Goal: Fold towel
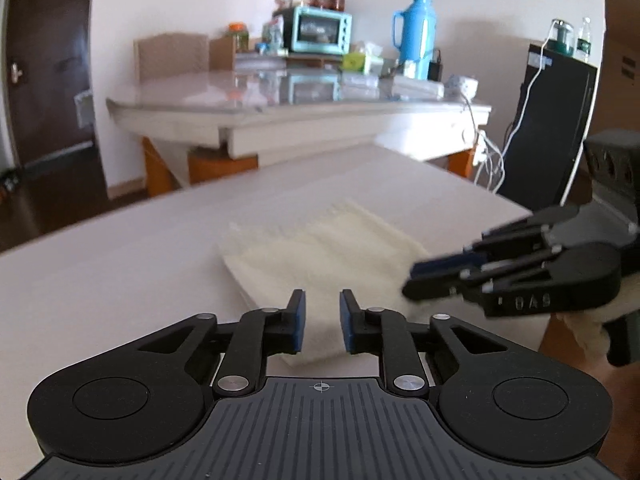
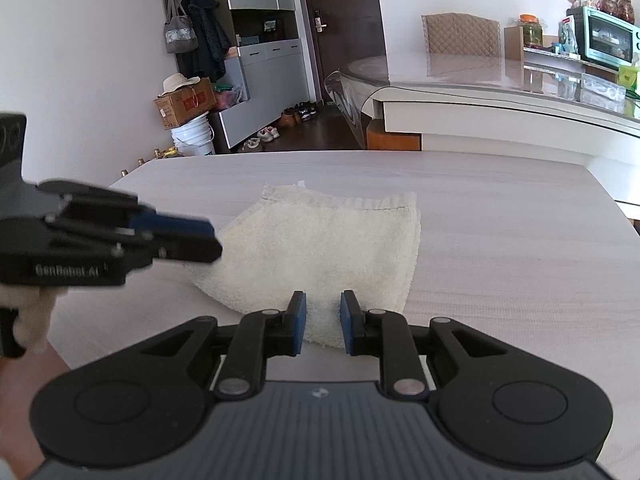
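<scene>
We see towel point(image 2: 320, 240) on desk point(image 2: 500, 220) mid-surface; left gripper point(image 2: 216, 240) at its left edge, right gripper point(image 2: 323, 320) at near edge.

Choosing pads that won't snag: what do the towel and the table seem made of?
Towel: cream looped terry, probably cotton; fuzzy pile, ribbed hem. Table: pale matte wood-grain top, likely laminate; fine straight streaks, hardly any shine.

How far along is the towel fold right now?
Done: the cream towel lies on the table already folded over, layered edges showing. In hand: nothing; the left gripper and right gripper sit at its near edge, jaws slightly apart, not pinching cloth. Left: probably one more fold.
</scene>
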Tool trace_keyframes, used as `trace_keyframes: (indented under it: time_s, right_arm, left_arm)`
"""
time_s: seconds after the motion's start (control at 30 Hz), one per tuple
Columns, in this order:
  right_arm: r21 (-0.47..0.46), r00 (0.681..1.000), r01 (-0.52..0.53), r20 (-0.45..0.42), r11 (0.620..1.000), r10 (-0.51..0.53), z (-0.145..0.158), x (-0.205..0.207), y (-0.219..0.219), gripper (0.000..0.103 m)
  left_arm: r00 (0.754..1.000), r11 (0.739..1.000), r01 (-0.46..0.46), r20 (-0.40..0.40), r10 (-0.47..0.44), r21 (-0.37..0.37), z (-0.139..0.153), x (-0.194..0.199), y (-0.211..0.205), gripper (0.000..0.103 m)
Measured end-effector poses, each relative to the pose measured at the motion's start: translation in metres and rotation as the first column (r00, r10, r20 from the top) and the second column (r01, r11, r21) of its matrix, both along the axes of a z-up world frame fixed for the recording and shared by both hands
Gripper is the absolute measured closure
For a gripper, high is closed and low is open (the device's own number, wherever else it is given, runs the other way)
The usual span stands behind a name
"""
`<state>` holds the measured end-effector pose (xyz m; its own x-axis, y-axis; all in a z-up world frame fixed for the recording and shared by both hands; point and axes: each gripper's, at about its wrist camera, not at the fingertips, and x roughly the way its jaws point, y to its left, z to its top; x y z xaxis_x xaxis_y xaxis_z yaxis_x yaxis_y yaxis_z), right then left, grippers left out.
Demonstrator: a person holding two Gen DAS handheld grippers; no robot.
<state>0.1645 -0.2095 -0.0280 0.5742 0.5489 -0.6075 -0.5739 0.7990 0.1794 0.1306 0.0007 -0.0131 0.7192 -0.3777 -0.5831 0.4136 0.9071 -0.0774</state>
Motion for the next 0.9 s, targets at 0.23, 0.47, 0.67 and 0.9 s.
trace_keyframes:
  time_s: [0.23,0.47,0.67,0.9]
  right_arm:
    - [0.002,1.0,-0.003,0.003,1.0,0.003,0.0,0.0,0.0,0.081]
    - [0.043,1.0,-0.014,0.02,0.999,0.013,0.016,0.007,-0.006,0.081]
    - [-0.033,0.997,0.028,0.079,0.999,-0.026,0.023,0.044,0.005,0.082]
    - [-0.06,0.996,0.036,0.083,0.998,-0.031,0.015,0.086,0.022,0.089]
  left_arm:
    - [0.999,1.0,-0.007,-0.037,0.007,0.0,-0.008,0.0,0.001,0.086]
    - [0.997,0.997,-0.073,0.0,0.073,-0.029,0.011,0.018,0.016,0.085]
    - [0.993,0.993,-0.117,0.019,0.117,0.012,0.015,0.062,0.019,0.085]
    - [0.996,0.995,-0.094,-0.004,0.095,0.045,0.003,0.097,0.011,0.085]
